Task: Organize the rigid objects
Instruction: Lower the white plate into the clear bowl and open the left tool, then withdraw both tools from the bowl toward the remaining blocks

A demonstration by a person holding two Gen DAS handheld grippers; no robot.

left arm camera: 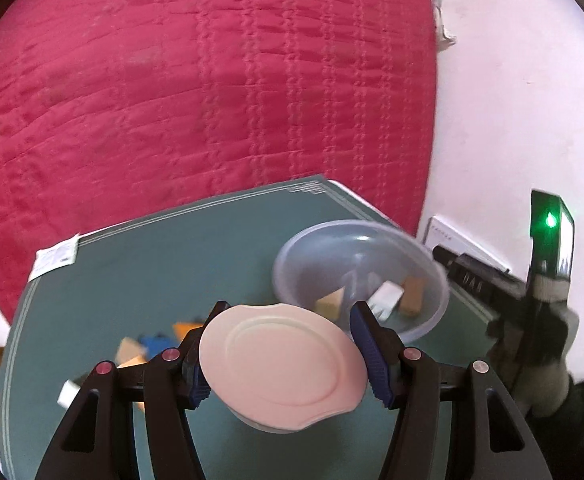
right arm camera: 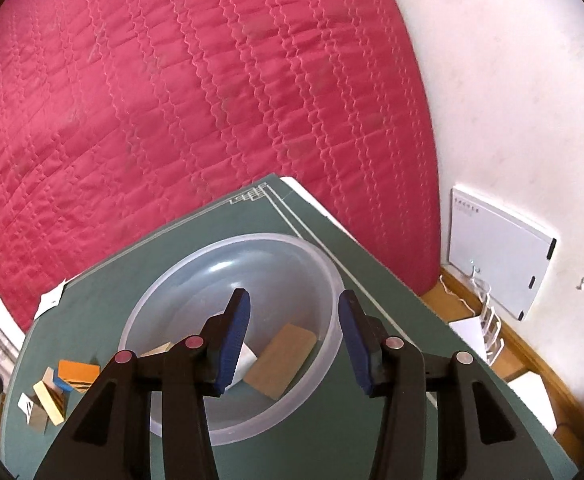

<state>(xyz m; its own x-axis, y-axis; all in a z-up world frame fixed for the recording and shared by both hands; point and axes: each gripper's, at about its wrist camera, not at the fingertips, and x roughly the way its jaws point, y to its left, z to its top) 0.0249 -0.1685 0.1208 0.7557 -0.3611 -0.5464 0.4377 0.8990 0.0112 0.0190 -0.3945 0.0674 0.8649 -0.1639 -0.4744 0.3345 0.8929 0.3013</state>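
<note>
Gripping a white lid (left arm camera: pixel 282 368) between its fingers, the left gripper (left arm camera: pixel 288 356) holds it tilted above the green mat (left arm camera: pixel 140 276). Just beyond its right finger sits a clear bowl (left arm camera: pixel 423 256) holding what look like three blurred blocks. The right gripper (right arm camera: pixel 293 338) hangs open and empty over that bowl, a tan block (right arm camera: pixel 282 360) lying between its fingers.

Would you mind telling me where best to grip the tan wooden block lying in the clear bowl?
Probably across the tan block's long edges, coming from above: it lies flat, and the clear bowl's wall blocks a sideways approach.
</note>
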